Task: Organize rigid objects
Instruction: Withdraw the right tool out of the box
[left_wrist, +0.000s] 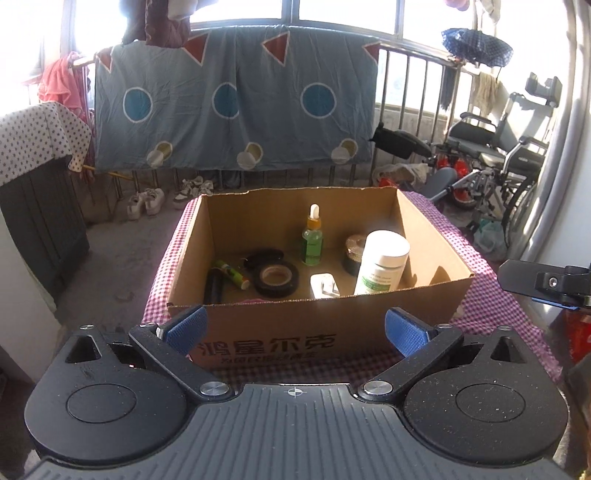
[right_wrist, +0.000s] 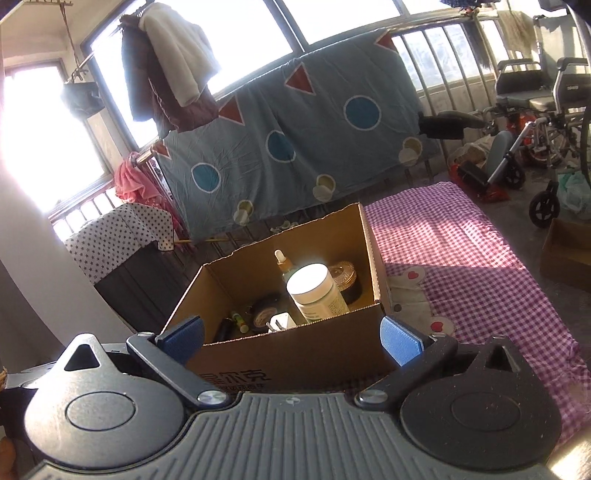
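Both grippers, left and right, wide, empty, before box | items inside on desk | risk: tall white bottle leans on near wall, topples if nudged.

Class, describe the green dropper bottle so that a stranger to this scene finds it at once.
Find the open cardboard box on the pink checked cloth. Near its back wall stands the green dropper bottle, upright, left of the white jar. It alone has see-through green glass and a white dropper top.
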